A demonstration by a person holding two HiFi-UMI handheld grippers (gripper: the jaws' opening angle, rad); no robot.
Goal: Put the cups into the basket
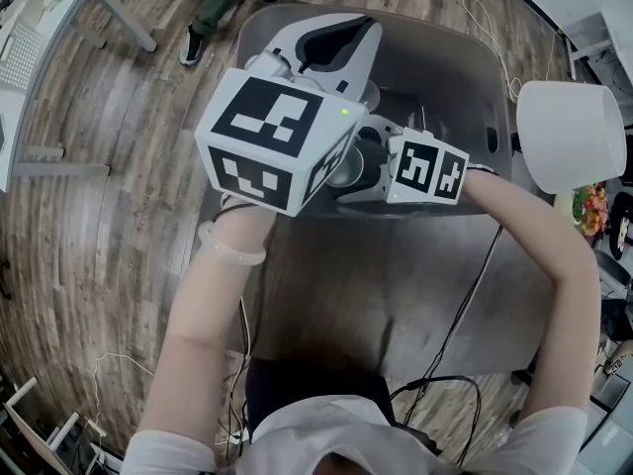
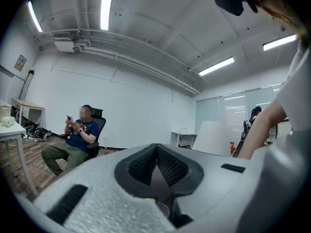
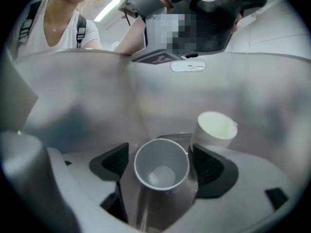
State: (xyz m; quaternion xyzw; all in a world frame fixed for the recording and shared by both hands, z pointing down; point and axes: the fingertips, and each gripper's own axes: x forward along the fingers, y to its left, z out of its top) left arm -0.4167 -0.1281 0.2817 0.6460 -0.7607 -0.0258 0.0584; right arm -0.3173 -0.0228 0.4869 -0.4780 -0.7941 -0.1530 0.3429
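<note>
The grey basket (image 1: pixel 465 52) stands on the floor in front of me. My right gripper (image 3: pixel 163 165) reaches into it, its jaws closed on a grey cup (image 3: pixel 162 171) whose mouth faces away from the camera. A white cup (image 3: pixel 214 129) lies on its side on the basket floor, just beyond the right jaw. In the head view the right gripper (image 1: pixel 361 161) is partly hidden behind the left gripper's marker cube. My left gripper (image 1: pixel 338 28) hangs over the basket, angled up toward the room. Its pads (image 2: pixel 146 166) meet, with nothing between them.
A big white shade-like object (image 1: pixel 572 135) stands right of the basket. A person (image 2: pixel 77 140) sits in an office chair across the room, and white desks (image 2: pixel 9 127) line the left side. Cables (image 1: pixel 465 305) trail over the wooden floor by my legs.
</note>
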